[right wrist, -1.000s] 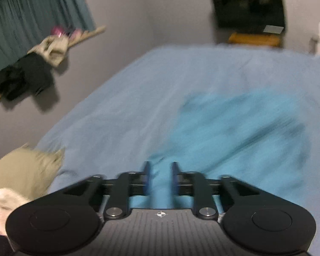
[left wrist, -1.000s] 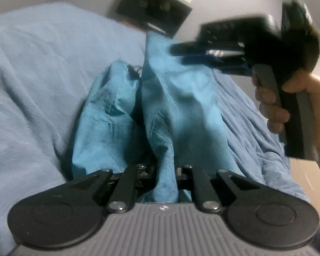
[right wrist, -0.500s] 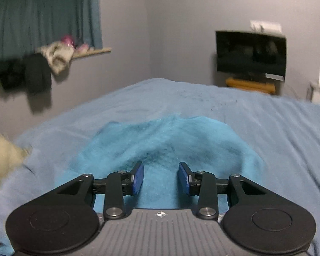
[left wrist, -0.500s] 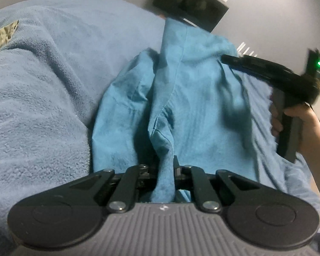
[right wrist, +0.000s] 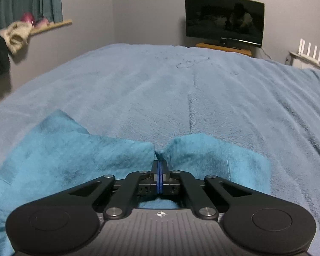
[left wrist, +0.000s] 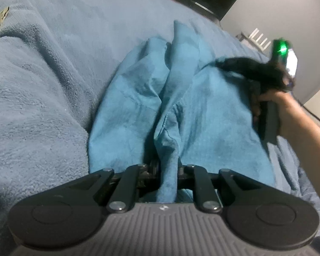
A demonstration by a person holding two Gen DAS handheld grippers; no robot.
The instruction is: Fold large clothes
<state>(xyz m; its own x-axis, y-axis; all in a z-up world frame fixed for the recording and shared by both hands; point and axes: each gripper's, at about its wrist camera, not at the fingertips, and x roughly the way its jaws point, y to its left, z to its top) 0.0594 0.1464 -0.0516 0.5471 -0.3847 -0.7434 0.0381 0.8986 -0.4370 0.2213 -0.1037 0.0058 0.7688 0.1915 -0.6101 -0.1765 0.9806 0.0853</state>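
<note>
We are at a big bed (right wrist: 202, 89) with a soft blue blanket. On it, near us, lies the cloth (left wrist: 202, 115), a large teal piece of clothing, bunched up with deep folds down its middle. In the right view the cloth (right wrist: 74, 155) sits low in the picture, with lots of bare bed past it.

We think this is the grab step, where we take hold of two spots so we can lift and spread the cloth.

Our left claw (left wrist: 168, 170) has a thick fold of cloth between its fingers. It is pinching the fold, though its jaws are just starting to loosen. Our right claw (right wrist: 159, 166) is pressed together. The cloth puckers in right at its tip, so we think it pinches an edge there. In the left view the right claw (left wrist: 241, 68) is blurry, low on the cloth's right side.

Next, we should keep both pinches tight. Then lift and pull our hands apart, so the cloth opens flat over the bare bed.
</note>
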